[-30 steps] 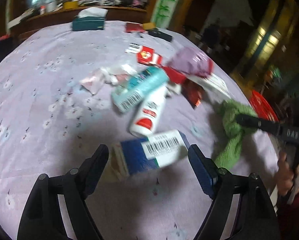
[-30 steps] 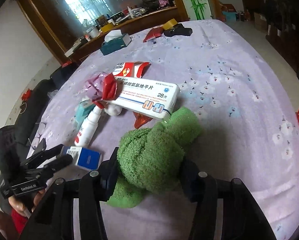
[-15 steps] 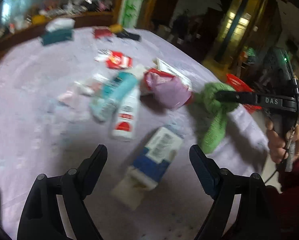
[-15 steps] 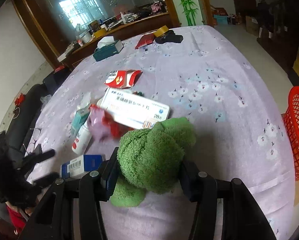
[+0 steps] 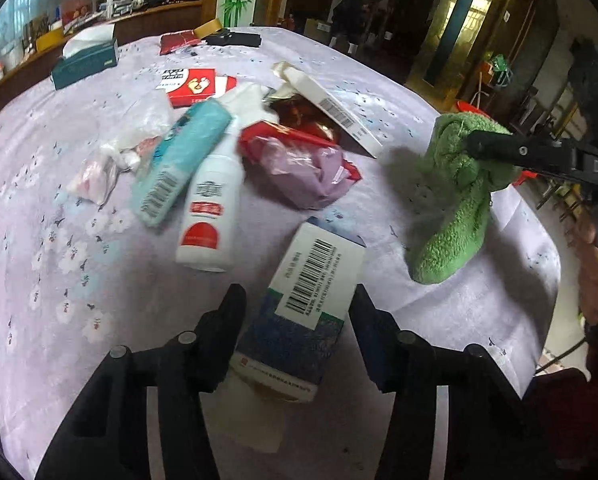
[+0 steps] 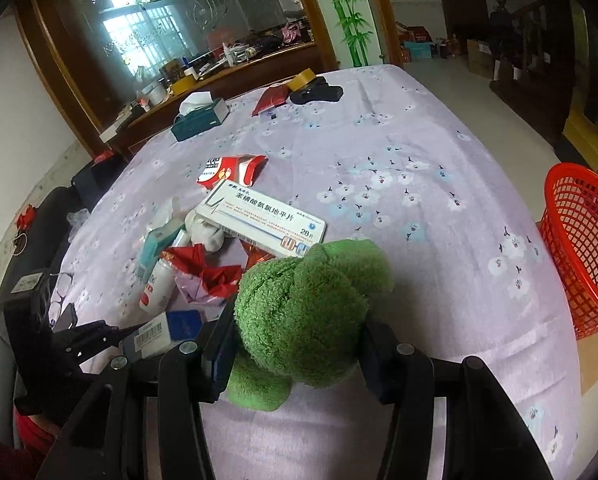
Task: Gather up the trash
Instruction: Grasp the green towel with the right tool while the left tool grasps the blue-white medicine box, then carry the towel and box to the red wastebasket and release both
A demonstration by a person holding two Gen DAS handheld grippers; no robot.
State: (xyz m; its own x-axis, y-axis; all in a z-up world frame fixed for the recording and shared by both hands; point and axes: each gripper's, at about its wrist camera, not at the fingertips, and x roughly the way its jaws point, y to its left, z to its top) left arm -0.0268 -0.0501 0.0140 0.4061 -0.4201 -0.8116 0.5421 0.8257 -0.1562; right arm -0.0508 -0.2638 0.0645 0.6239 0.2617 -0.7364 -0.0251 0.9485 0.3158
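My left gripper (image 5: 297,306) is shut on a blue and white carton (image 5: 307,312) with a barcode label, at the near edge of the table. The carton also shows in the right wrist view (image 6: 163,330). My right gripper (image 6: 295,334) is shut on a green towel (image 6: 303,312), lifted so its tail hangs to the cloth (image 5: 455,200). Behind lies a trash pile: a white bottle (image 5: 213,196), a teal tube (image 5: 183,160), a purple and red wrapper (image 5: 307,168), a long white medicine box (image 6: 259,220) and a red packet (image 5: 197,86).
A red mesh basket (image 6: 579,248) stands on the floor beyond the table's right edge. A teal tissue box (image 6: 201,118), a red pouch (image 6: 271,98), a tape roll (image 6: 303,78) and a black object (image 6: 319,92) sit at the far side of the purple tablecloth (image 6: 399,160).
My left gripper moved forward and closed on the blue carton. My right gripper raised the green towel and drew it toward the table's right side.
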